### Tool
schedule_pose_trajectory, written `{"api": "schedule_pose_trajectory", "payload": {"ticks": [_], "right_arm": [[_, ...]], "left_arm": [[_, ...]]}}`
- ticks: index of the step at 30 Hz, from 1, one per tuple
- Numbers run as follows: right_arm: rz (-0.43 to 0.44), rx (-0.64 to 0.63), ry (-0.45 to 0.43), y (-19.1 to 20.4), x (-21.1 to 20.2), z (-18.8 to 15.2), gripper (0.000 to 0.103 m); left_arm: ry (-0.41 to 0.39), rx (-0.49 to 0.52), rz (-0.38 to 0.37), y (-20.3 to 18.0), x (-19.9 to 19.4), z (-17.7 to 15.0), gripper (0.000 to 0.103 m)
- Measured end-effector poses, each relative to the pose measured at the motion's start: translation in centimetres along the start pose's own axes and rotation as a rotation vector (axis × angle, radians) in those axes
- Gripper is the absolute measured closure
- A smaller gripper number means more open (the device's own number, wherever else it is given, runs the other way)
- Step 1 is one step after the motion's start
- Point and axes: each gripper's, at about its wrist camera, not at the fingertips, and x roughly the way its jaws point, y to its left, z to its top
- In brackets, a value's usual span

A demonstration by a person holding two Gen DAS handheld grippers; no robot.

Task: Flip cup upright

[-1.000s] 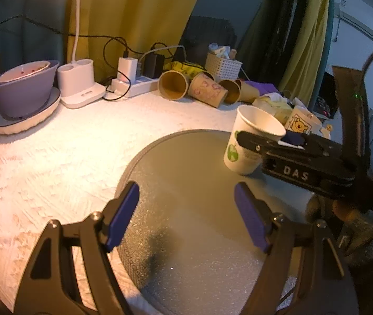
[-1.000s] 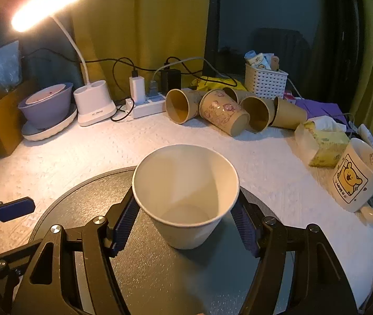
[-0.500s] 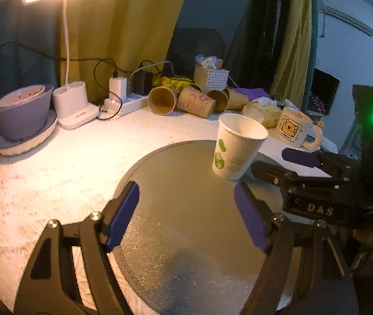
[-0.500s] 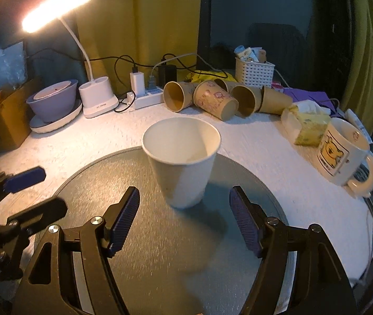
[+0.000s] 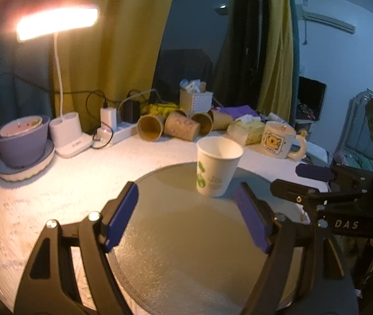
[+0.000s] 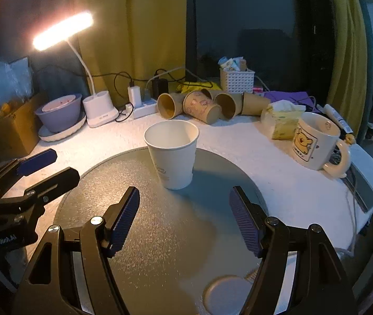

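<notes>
Table (image 6: 278, 183) is seen under a white textured cover, with the round grey mat (image 6: 160, 223) laid on it beneath both claws. White paper cup (image 6: 172, 155) is stood upright on the mat, mouth up, just ahead of the right claw (image 6: 184, 219) and clear of its pads. Right claw is spread wide, nothing held. Left claw (image 5: 186, 215) likewise wide open and empty, cup (image 5: 216, 166) ahead of it, slightly right. Bear mug (image 6: 315, 144) is parked farther right.
</notes>
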Motion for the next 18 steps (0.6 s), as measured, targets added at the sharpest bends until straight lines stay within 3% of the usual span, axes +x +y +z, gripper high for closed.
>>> {"api": "schedule_pose_trajectory", "payload": {"ticks": [10,18], "right_arm": [[-0.013,0.004,-0.057,-0.5,-3.6,0.1,0.029],[-0.031,0.004,-0.102,-0.5,-6.0,0.7,0.029]], "left_arm": [[-0.085,0.024,-0.051,-1.6,-2.7,1.0,0.012],[-0.111,-0.006,-0.092,-2.0,-4.7,2.3,0.012]]}}
